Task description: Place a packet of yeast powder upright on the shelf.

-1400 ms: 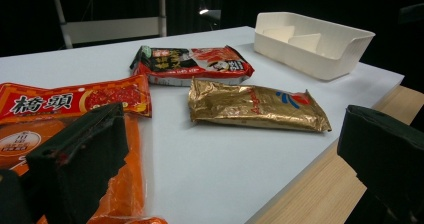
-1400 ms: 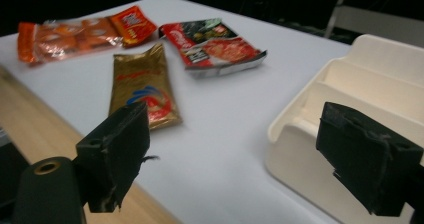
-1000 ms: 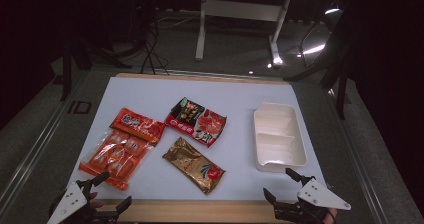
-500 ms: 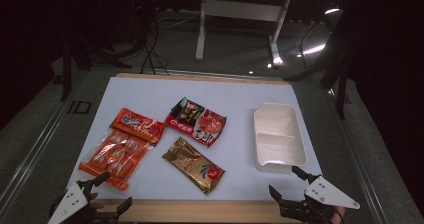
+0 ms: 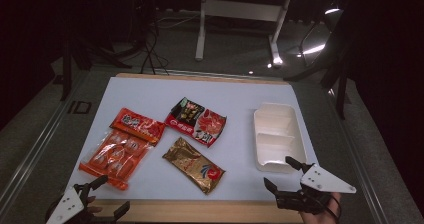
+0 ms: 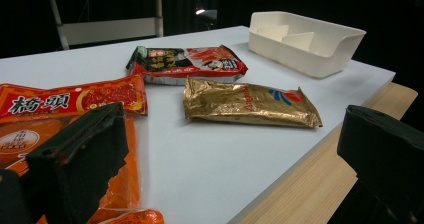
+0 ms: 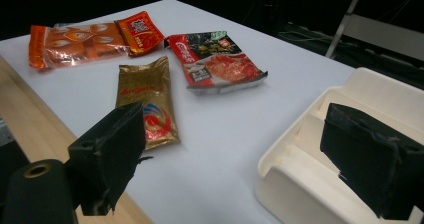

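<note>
Four snack packets lie on the white table: a gold packet in the middle front, a red-and-black packet behind it, a red packet, and an orange clear bag at the left. My left gripper stands open at the front left edge, with one jaw over the orange bag's near end. My right gripper is open at the front right. It holds nothing, and one jaw is above the near corner of the white tray.
The white tray has two compartments with nothing in them. A wooden strip runs along the table's front edge. Beyond the table are a dark floor, cables and metal stand legs. The gold packet lies left of the right gripper's jaws.
My right gripper has drifted slightly right and forward, toward the tray's near corner. The left gripper has hardly moved. The packets and the tray lie as before.
</note>
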Action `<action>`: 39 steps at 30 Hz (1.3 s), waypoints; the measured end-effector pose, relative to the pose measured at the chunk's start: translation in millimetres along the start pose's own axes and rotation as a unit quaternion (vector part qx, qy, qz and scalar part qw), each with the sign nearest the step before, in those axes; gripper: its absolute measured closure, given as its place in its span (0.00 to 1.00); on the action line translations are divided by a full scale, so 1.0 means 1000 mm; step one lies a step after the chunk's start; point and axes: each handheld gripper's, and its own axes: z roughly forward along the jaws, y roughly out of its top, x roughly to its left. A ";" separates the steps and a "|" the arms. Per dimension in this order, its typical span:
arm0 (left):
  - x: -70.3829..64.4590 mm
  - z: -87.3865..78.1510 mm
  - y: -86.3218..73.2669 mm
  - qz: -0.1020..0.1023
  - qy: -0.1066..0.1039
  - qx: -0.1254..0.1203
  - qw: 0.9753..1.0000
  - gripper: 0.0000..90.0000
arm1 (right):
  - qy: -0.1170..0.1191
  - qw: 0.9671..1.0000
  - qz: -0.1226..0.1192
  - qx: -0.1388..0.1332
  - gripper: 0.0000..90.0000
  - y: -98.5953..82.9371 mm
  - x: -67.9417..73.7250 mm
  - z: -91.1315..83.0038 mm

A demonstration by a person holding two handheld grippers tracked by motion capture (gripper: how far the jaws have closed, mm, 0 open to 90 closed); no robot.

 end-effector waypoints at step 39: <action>-0.001 0.001 0.000 -0.001 -0.010 0.004 1.000 0.00 | 0.116 0.991 -0.030 0.057 0.14 0.053 0.025 0.121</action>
